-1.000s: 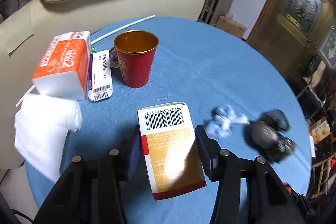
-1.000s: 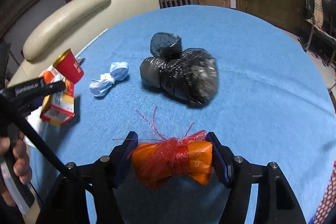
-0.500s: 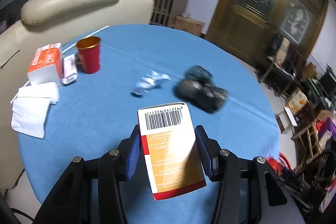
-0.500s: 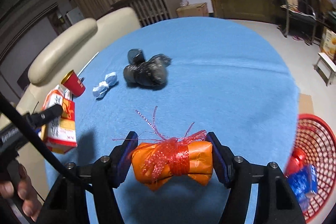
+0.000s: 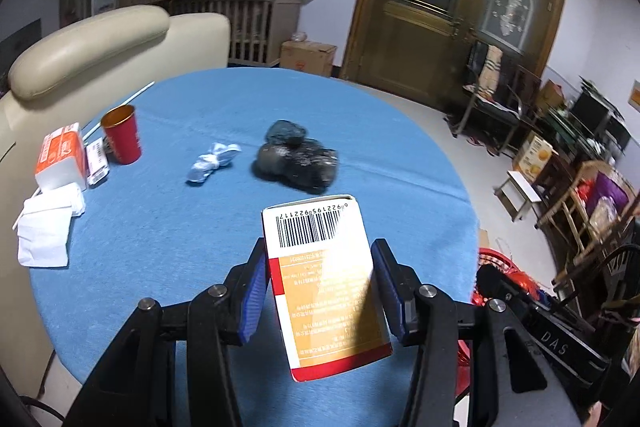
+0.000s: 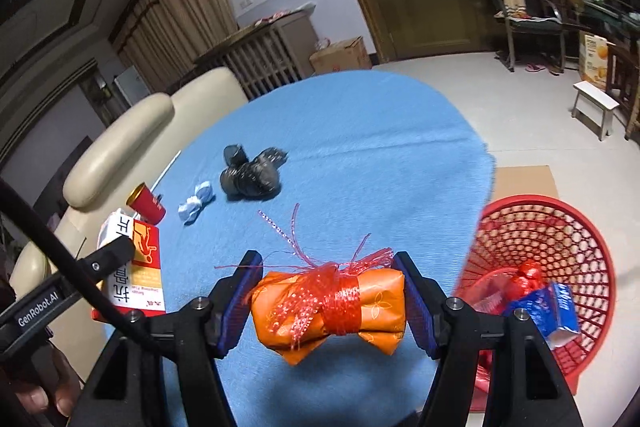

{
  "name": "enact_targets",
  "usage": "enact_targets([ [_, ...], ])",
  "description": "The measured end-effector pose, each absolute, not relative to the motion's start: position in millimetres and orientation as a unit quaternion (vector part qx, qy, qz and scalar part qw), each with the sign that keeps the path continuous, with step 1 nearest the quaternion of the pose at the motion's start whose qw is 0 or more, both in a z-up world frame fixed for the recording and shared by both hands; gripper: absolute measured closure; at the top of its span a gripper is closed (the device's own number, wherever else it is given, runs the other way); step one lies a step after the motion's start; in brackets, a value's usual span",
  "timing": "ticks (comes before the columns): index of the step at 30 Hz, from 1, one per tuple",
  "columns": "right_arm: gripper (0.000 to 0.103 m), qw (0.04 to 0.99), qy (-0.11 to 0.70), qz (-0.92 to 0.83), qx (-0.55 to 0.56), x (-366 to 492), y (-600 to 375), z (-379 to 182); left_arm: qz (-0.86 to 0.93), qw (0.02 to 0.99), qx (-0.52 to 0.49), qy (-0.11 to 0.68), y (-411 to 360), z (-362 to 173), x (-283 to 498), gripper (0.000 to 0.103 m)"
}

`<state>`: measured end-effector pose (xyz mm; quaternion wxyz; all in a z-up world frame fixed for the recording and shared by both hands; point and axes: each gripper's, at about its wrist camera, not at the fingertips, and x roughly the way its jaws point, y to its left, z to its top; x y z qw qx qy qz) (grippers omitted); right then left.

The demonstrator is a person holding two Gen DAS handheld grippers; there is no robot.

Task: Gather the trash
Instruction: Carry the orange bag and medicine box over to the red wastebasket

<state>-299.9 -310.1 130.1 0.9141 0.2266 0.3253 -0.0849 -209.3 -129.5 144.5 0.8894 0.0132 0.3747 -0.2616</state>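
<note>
Red basket (image 6: pixel 576 227) now beside table (image 6: pixel 360 147), seemingly.

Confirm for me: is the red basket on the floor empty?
No. The red basket already holds a blue carton and a red wad.

I see a carton (image 5: pixel 326 287), white, red and gold with a barcode on top, held upright above the blue table (image 5: pixel 168 227). An orange packet (image 6: pixel 328 307) tied with red ribbon hangs crosswise near the red basket (image 6: pixel 540 239). A black bag (image 5: pixel 296 159) and white wad (image 5: pixel 212 163) lie mid-table.
</note>
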Motion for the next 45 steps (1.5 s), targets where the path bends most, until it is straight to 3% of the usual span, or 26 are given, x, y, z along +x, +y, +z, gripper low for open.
enact_targets([
  [15, 0.034, 0.903, 0.299, -0.144, 0.274, -357.0, -371.8, 124.8, -0.311, 0.869, 0.062, 0.38, -190.9, 142.3, -240.9, 0.051],
  [45, 0.034, 0.888, 0.295, -0.194, 0.295, -382.6, -411.1, 109.5, -0.351, 0.84, 0.126, 0.394, -246.6, 124.0, -261.1, 0.051],
])
